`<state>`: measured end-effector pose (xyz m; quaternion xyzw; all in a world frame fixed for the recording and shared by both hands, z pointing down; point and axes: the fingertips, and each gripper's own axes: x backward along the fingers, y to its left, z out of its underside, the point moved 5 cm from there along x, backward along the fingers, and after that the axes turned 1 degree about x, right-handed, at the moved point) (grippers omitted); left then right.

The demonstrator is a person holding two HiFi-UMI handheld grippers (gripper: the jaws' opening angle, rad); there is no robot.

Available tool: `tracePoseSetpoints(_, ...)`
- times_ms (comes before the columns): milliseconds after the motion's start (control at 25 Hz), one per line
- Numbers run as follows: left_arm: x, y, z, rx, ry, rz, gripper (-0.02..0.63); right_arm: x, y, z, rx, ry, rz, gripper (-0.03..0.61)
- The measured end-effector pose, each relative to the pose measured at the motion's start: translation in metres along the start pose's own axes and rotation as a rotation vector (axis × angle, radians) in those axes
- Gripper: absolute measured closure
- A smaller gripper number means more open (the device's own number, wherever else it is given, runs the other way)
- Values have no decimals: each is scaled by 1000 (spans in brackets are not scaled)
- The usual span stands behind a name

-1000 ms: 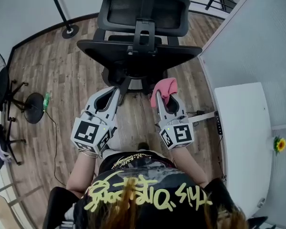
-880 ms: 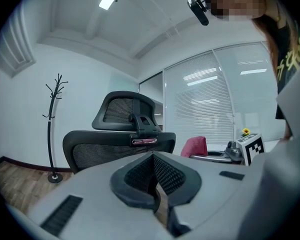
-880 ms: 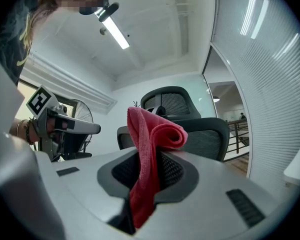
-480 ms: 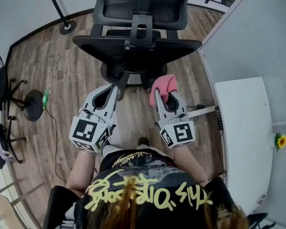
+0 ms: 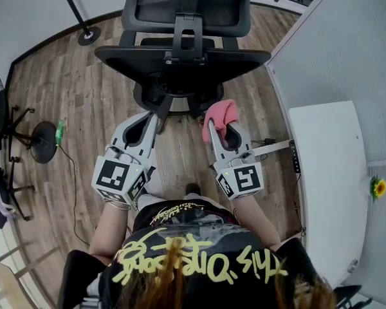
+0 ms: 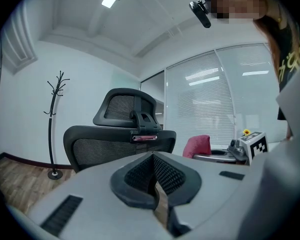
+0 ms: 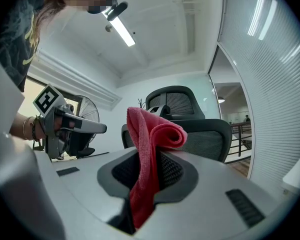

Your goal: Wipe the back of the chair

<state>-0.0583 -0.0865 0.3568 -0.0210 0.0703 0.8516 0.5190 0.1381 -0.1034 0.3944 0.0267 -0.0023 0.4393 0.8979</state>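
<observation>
Behind chair backrest (image 5: 180, 62): right gripper (image 5: 219, 127) pinches pink cloth (image 5: 222, 112); left gripper (image 5: 156, 118) pressed together, empty. Advice: press cloth flat on mesh.

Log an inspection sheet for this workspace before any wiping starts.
Surface: wooden floor under everything.
Job's things: black mesh chair with its back towards the person; pink cloth apart from the chair.
Clutter: small green item on the floor beside the fan base.
Grippers: left gripper jaws together, nothing between them; right gripper shut on the cloth.
Cables: thin cable running over the floor from the green item.
Surroundings: coat stand base; white desk with a yellow flower.
</observation>
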Motion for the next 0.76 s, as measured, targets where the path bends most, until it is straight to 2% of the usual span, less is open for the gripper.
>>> tracePoseSetpoints(760,3,2,-2,-7,4,-7,620,0,-2,-1,4,-14,10,513)
